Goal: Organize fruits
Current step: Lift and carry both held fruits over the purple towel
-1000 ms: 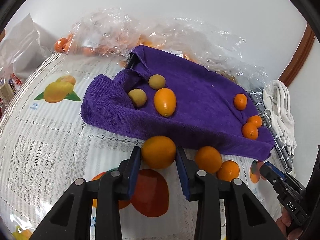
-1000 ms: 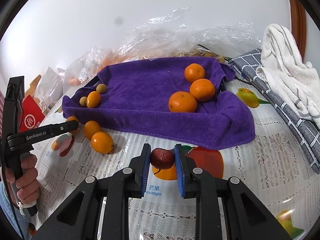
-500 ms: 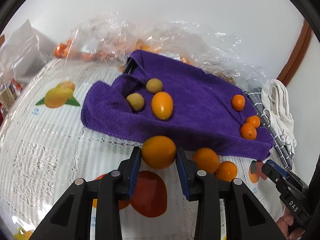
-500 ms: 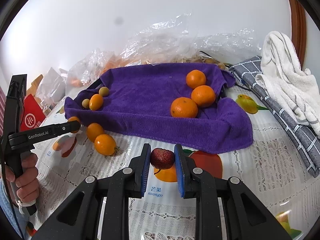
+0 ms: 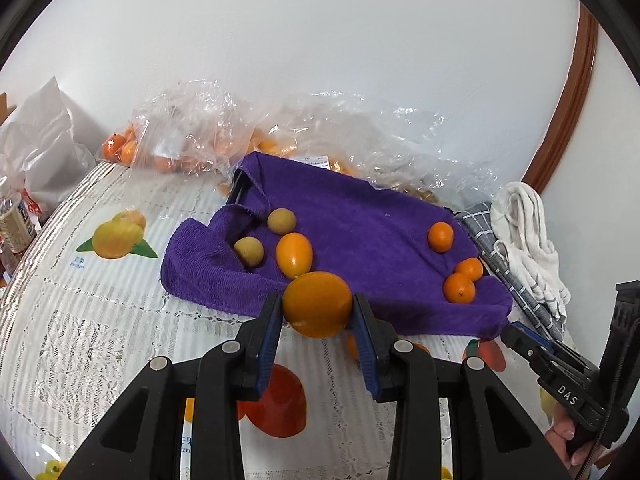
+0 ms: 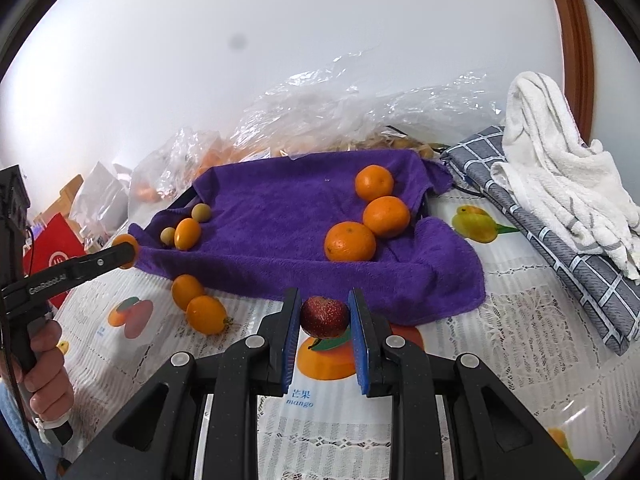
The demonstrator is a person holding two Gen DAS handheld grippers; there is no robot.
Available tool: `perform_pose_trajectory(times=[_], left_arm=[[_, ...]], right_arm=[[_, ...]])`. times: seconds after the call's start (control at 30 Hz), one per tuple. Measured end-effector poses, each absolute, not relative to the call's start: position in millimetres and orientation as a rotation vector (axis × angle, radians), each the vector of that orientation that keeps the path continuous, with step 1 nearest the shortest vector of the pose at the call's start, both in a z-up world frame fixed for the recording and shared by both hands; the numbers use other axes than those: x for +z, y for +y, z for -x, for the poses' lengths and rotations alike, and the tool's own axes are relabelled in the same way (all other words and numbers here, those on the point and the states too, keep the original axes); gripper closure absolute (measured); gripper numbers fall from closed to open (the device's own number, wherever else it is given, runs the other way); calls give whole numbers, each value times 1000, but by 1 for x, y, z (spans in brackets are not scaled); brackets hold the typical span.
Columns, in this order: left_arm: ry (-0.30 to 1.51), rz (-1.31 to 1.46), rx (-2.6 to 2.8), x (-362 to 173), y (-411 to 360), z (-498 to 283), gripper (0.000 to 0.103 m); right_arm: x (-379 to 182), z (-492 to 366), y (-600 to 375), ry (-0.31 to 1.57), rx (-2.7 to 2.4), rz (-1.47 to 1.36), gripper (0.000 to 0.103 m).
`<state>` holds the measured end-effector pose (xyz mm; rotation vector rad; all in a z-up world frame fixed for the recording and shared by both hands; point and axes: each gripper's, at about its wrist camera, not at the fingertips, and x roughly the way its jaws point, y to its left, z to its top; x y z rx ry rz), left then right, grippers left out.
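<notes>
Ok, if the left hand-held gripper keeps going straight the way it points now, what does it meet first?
Probably the near edge of the purple towel, then the oval orange fruit lying on it right behind the orange that the left hand-held gripper holds. Depth is unclear; if it is high enough, it may pass above both.

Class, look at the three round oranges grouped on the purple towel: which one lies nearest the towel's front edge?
The largest orange, lowest and leftmost of the three on the purple towel in the right wrist view.

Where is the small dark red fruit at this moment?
The dark red fruit is clamped in the right gripper, shown low and central in the right wrist view, just in front of the purple towel's near edge, right of two loose kumquats.
</notes>
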<state>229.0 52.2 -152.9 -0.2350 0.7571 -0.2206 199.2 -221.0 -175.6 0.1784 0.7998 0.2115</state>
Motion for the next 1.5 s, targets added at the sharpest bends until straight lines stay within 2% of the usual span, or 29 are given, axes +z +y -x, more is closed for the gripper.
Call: perform_pose_trajectory(times=[1.5], left_arm=[[640, 215, -133, -137, 69, -222, 70]], right_arm=[[-146, -206, -227, 747, 171, -191, 79]])
